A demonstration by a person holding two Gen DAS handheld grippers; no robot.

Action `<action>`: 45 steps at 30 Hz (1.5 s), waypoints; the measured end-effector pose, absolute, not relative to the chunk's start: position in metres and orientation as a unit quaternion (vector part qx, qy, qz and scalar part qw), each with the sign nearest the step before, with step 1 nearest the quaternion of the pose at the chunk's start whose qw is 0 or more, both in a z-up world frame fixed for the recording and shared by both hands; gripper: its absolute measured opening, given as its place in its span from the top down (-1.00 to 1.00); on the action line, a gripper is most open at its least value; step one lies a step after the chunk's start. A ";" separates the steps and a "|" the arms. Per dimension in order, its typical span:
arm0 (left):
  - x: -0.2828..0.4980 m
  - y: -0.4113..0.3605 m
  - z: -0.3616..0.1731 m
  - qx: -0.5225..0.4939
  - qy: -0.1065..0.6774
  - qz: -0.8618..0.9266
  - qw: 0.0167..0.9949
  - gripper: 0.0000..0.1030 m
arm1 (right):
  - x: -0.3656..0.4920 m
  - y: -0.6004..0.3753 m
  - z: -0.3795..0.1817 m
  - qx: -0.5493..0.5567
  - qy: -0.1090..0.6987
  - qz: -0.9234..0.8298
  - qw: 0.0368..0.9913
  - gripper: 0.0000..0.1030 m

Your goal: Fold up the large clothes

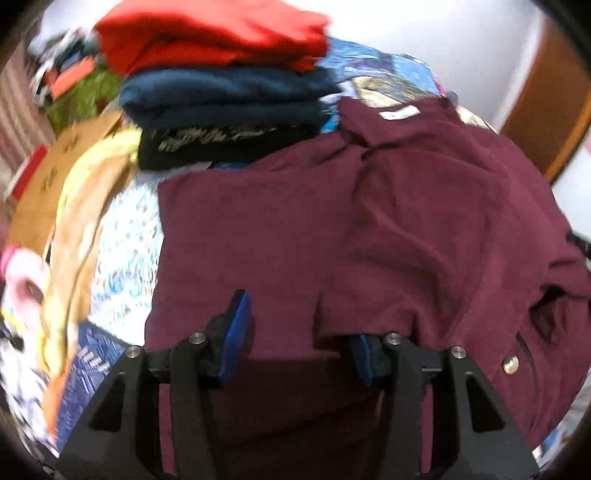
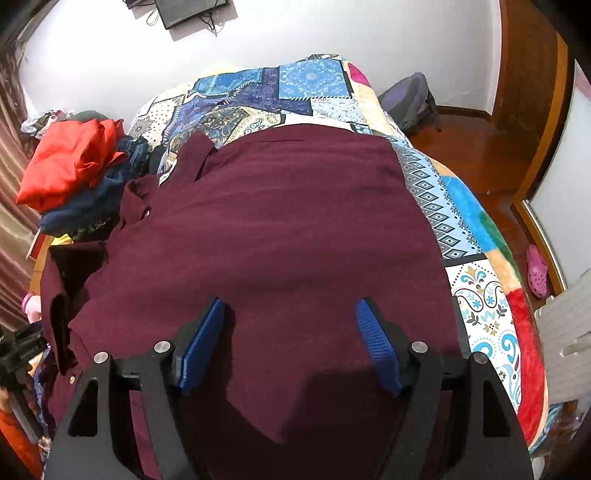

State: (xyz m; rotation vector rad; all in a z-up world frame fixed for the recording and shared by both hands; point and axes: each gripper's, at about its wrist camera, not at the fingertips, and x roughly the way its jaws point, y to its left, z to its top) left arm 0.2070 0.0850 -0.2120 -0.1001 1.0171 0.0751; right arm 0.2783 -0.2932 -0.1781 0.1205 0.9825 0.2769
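The left gripper (image 1: 301, 332) hangs just over the large maroon woven shirt (image 1: 369, 229), jaws spread with blue pads; a fold of the cloth covers the tip of one pad, though whether it presses there I cannot tell. The right gripper (image 2: 290, 343) is also spread wide above the same shirt (image 2: 277, 229), pinching nothing. The shirt lies flat on the blue patchwork bedspread (image 2: 306, 85). Beside its collar stands a stack of folded clothes, red on top (image 1: 214, 33), navy beneath. Only the left view shows a brass button (image 1: 510, 364) and a yellow cloth (image 1: 74, 229); only the right shows a pink clog (image 2: 536, 271) on the wooden floor.
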 end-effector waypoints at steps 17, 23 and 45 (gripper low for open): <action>0.231 0.020 -0.145 -0.050 0.393 -0.065 0.916 0.03 | 0.278 -0.295 -0.181 0.053 0.462 0.130 0.876 -0.43; 0.253 0.032 -0.116 -0.094 0.342 -0.048 0.934 0.03 | 0.277 -0.295 -0.181 0.053 0.459 0.132 0.877 -0.44; 0.215 0.065 -0.146 0.000 0.440 -0.038 0.897 0.03 | 0.279 -0.297 -0.183 0.058 0.453 0.134 0.880 -0.52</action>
